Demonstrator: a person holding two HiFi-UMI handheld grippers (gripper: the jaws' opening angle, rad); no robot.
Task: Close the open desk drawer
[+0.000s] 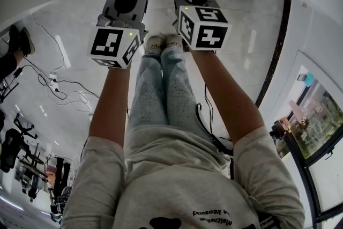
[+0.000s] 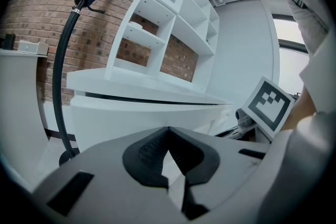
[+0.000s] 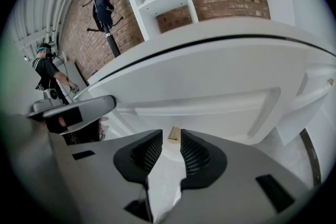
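Brickwork [image 2: 31,13] runs behind everything, and against it stands the white desk [image 3: 226,55] with its open shelf unit [image 2: 168,34] on top. Under the desktop, below a thin dark seam, is the drawer [image 3: 210,105], a broad white front with a long recessed pull. It fills the space straight ahead of both my tools. I cannot tell from these angles how far out it stands.

To the side, a dark coat stand [image 2: 59,86] rises from the pale tiled floor [image 1: 69,13]. My jeans [image 1: 161,94] and shoes show below me in the head view.

My left gripper [image 2: 168,131] has its jaws brought together, tips meeting, with nothing between them. My right gripper [image 3: 171,136] has its jaws parted by a narrow gap, ribbed pads facing each other and bare. Seen from above, both point at the white front from just beside each other. Whether either tip touches it is unclear.

Beyond the right gap sits a small beige piece [image 3: 174,135], too small to identify.
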